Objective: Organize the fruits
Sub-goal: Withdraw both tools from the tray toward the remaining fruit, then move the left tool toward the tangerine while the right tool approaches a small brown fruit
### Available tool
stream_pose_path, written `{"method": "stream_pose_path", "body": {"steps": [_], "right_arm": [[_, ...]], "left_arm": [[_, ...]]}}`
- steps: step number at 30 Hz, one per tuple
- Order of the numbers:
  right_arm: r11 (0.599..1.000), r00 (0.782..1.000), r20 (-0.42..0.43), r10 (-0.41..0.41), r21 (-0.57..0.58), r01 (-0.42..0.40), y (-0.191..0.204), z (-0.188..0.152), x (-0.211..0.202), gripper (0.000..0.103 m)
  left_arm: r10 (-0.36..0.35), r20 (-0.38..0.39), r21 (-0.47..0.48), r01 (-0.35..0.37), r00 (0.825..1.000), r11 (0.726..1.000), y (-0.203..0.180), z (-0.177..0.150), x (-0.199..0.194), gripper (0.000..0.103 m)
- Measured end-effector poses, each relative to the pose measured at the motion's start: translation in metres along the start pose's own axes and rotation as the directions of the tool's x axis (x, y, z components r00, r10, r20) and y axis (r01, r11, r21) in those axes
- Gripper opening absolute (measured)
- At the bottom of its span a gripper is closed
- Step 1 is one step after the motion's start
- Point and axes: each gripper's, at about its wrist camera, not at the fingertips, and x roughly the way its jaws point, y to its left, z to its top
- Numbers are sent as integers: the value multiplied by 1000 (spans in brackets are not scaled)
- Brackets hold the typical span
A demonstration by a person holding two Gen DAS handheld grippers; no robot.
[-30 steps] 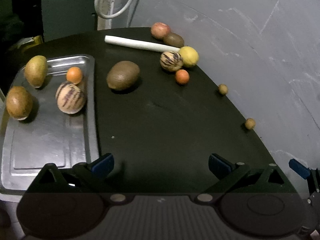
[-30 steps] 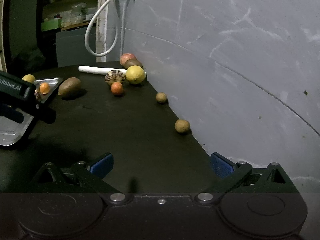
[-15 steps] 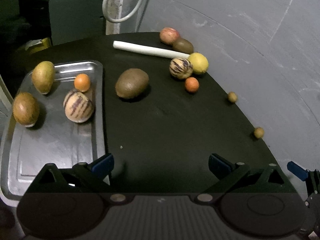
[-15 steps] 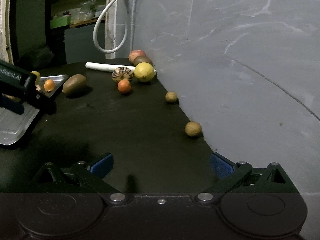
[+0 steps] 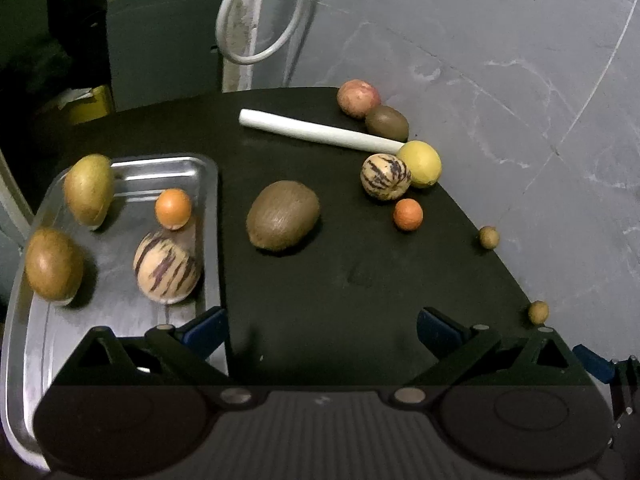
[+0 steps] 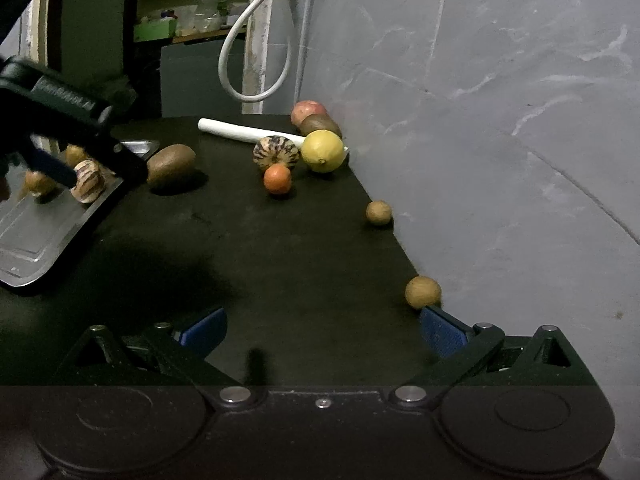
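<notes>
A steel tray [image 5: 120,320] at the left holds two brown fruits, a small orange [image 5: 173,209] and a striped melon [image 5: 167,271]. On the black table lie a big brown kiwi [image 5: 283,215], a second striped melon [image 5: 385,177], a lemon [image 5: 420,163], a small orange [image 5: 408,214], a red apple [image 5: 358,98], a smaller kiwi [image 5: 387,122] and two little brown fruits [image 6: 378,212] [image 6: 422,291]. My left gripper [image 5: 322,326] is open and holds nothing, in front of the big kiwi. My right gripper [image 6: 322,326] is open too, its right finger close to the nearer little brown fruit.
A white rod [image 5: 320,131] lies across the back of the table. A grey wall [image 5: 500,100] runs along the table's right edge. A white cable loop [image 5: 260,12] hangs behind. The left gripper's body [image 6: 64,128] shows at the left of the right wrist view.
Both grippers have moved forward over the table, so the fruits appear nearer. The right finger is now close to the near little brown fruit. Both stay open.
</notes>
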Motion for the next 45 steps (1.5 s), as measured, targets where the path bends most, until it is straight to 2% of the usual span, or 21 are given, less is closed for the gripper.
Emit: {"method": "stream_pose_path", "body": {"steps": [5,16,31,39,45], "right_arm": [[1000,1000,8,17,-23,-17,4,6,7,102],[1000,1000,9,9,5,-9,5,14,18,102],[998,998,35,46,-34,-44,21,49,47,102],[1000,999,31,14,-11,-14,26,60,58,102],[996,998,15,-60,73,59,26,50,54,100]], "left_arm": [[-13,16,49,12,1000,999,-3,19,6,102],[-48,27,143,44,998,989,-2,52,21,102],[-97,-9,307,96,995,947,22,92,41,102],[-128,-46,372,136,991,918,30,101,52,102],[-176,-57,395,184,983,900,22,104,55,102]]}}
